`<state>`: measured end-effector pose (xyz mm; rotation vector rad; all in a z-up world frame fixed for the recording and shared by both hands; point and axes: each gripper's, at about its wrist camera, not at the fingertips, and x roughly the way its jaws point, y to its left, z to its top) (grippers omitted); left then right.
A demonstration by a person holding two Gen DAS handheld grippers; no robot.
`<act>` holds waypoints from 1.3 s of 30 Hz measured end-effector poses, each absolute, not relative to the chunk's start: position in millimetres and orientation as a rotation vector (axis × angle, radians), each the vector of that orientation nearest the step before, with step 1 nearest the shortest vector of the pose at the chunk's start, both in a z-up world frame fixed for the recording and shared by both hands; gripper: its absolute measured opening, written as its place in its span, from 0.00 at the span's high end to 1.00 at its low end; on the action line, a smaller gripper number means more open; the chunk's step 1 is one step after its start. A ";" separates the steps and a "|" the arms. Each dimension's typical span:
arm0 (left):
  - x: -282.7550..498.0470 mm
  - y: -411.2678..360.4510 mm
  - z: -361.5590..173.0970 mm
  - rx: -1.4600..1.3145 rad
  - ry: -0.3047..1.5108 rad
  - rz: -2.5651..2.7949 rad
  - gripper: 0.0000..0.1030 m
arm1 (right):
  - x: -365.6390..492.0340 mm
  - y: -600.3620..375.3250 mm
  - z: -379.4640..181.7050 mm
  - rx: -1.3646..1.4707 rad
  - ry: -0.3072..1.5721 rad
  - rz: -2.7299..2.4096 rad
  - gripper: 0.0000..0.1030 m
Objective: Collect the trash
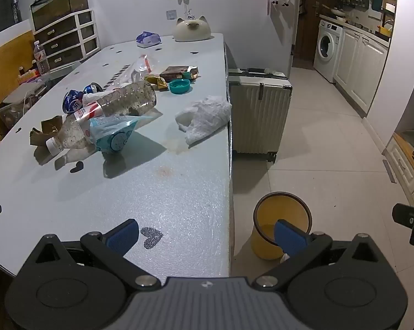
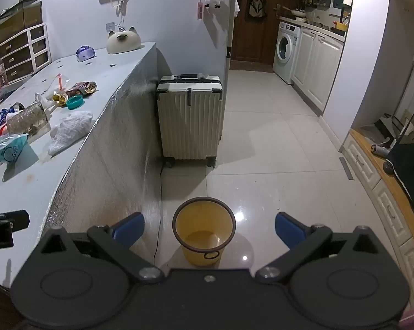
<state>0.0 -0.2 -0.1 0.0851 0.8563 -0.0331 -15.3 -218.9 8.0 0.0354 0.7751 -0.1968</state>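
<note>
Trash lies on the pale blue table (image 1: 152, 192): a dirty clear plastic bottle (image 1: 108, 112), a crumpled white bag (image 1: 204, 118), a teal lid (image 1: 179, 85), a brown snack wrapper (image 1: 179, 72), a light blue packet (image 1: 113, 134) and a blue can (image 1: 75, 100). A yellow bin (image 2: 204, 231) stands on the floor beside the table; it also shows in the left wrist view (image 1: 282, 220). My left gripper (image 1: 207, 236) is open and empty over the table's near edge. My right gripper (image 2: 209, 229) is open and empty above the bin.
A white suitcase (image 2: 190, 121) stands on the floor against the table's far side. A cat-shaped ceramic jar (image 1: 192, 29) and a tissue pack (image 1: 147, 39) sit at the table's far end. Drawers (image 1: 66, 38) stand at the left. Kitchen cabinets and a washing machine (image 2: 285, 51) are far right.
</note>
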 end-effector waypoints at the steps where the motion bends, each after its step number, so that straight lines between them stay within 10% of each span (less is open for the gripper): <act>1: 0.0 -0.1 -0.1 0.084 0.855 -0.034 0.00 | -15.7 -219.1 8.1 0.035 0.774 -0.197 0.01; 39: 1.2 -3.9 2.5 0.078 0.849 -0.037 0.00 | -18.0 -219.8 9.0 0.035 0.772 -0.195 0.01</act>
